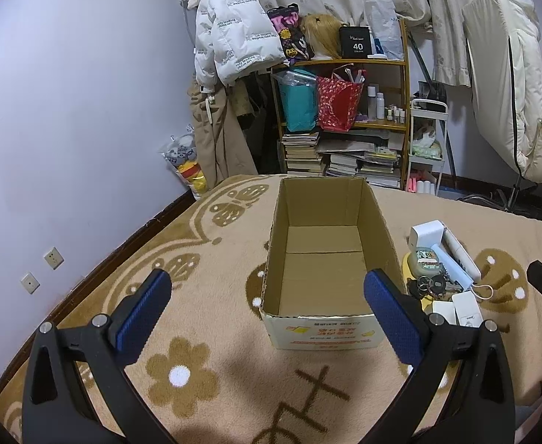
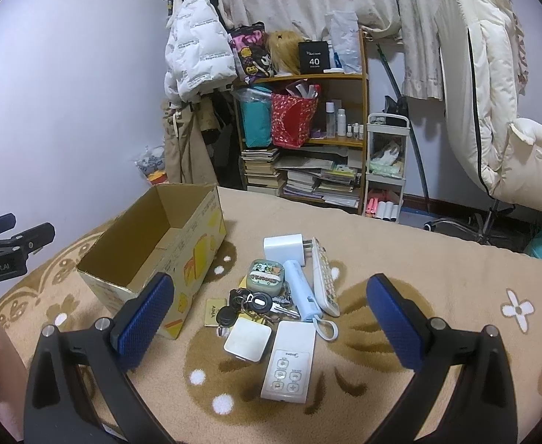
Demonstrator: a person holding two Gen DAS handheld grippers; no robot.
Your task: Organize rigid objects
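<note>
While nothing has yet gone in, my left gripper [image 1: 267, 298] hovers with fingers spread and empty before the open cardboard box [image 1: 322, 259], which sits bare on the patterned blanket [image 1: 204, 244], likely ready to receive the clutter. From the right wrist, my right gripper [image 2: 269, 312] hangs, fingers also wide apart and empty, above the heap just beside the box: white remote [image 2: 289, 360], keys [image 2: 250, 303], charger plug [image 2: 284, 248], calculator [image 2: 324, 277].

remote [image 1: 467, 309] half hidden behind the finger; keys [image 1: 432, 285] (tangled) too small.
</note>
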